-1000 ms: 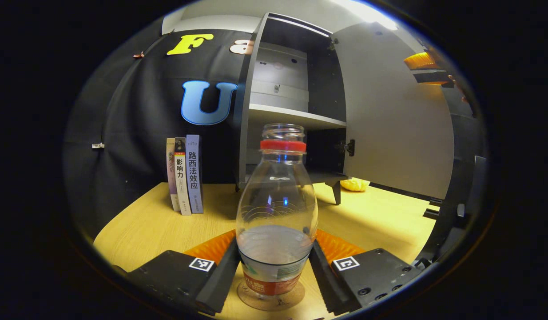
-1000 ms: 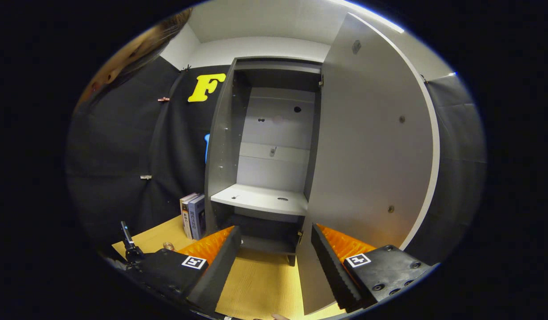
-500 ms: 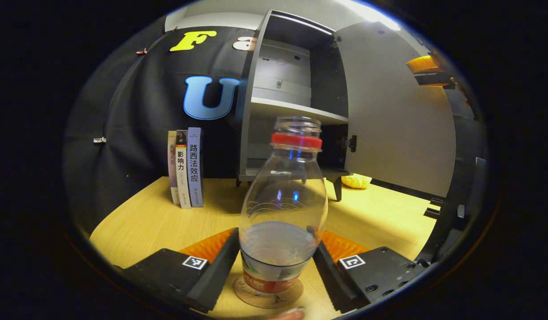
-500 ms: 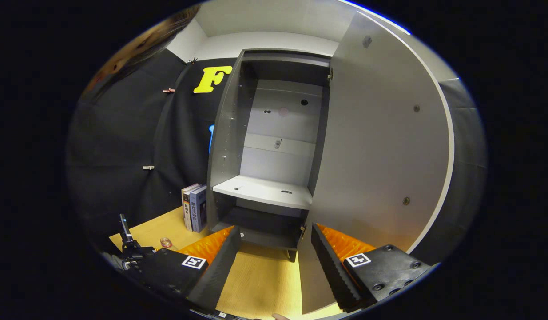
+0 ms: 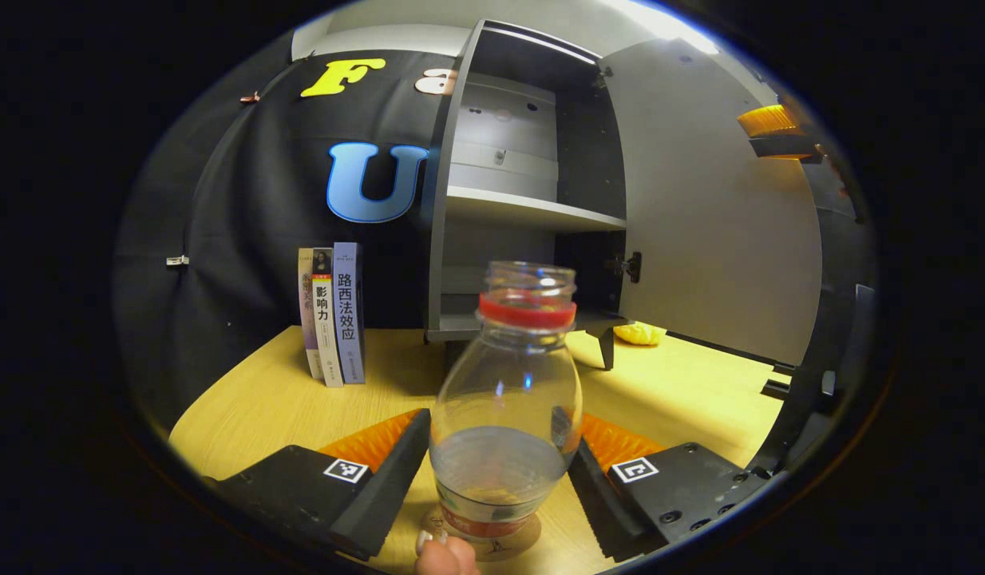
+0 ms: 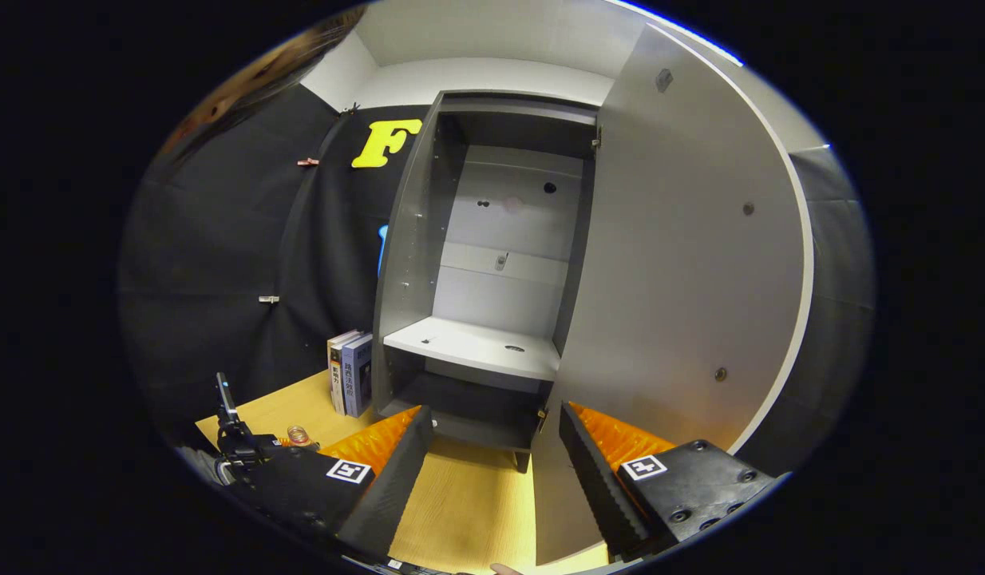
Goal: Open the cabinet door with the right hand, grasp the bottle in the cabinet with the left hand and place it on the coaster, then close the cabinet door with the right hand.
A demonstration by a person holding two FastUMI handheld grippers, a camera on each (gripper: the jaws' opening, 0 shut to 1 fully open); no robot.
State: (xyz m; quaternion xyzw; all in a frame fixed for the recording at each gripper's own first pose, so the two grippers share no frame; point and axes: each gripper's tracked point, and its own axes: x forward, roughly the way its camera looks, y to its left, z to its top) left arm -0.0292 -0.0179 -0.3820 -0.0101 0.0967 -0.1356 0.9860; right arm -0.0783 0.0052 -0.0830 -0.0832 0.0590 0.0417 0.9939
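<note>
Two steps done: bottle on coaster betw my spread left fingers, ungripped; next, right fingers, open & empty, shut door.

The cabinet door stands swung wide — the cabinet mouth and its shelf lie unobstructed. Books stand upright left of the cabinet; bare desk separates them from the bottle — passable.

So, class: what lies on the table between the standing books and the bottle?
In the left gripper view, only bare table lies between the books and the bottle.
</note>
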